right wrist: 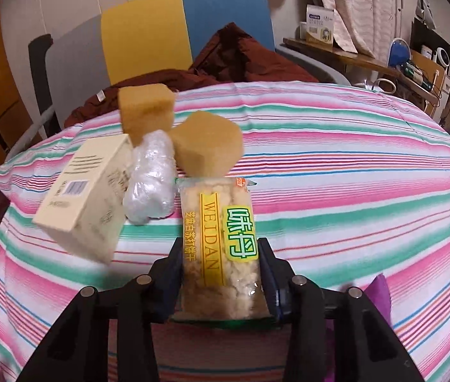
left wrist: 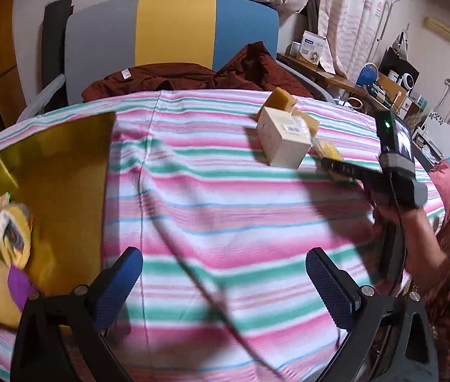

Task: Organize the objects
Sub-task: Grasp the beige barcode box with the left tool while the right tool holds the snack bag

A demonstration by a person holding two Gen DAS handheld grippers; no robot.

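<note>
My right gripper point(right wrist: 220, 273) is shut on a clear biscuit packet point(right wrist: 221, 248) with a yellow and green label, held just above the striped cloth. Beyond it lie two tan sponges point(right wrist: 207, 145), a wad of clear plastic wrap point(right wrist: 150, 184) and a cream box point(right wrist: 88, 191). In the left wrist view my left gripper point(left wrist: 223, 281) is open and empty over the striped cloth point(left wrist: 225, 210). A yellow tray point(left wrist: 59, 172) at the left holds snack packets point(left wrist: 8, 222). The cream box point(left wrist: 284, 138) and the right gripper point(left wrist: 336, 165) show at the far right.
A chair with a grey, yellow and blue back point(left wrist: 171, 28) stands behind the table with dark red clothing point(left wrist: 193, 76) on it. A cluttered wooden shelf point(left wrist: 352, 79) runs along the right wall. A black cable point(left wrist: 193, 264) crosses the cloth.
</note>
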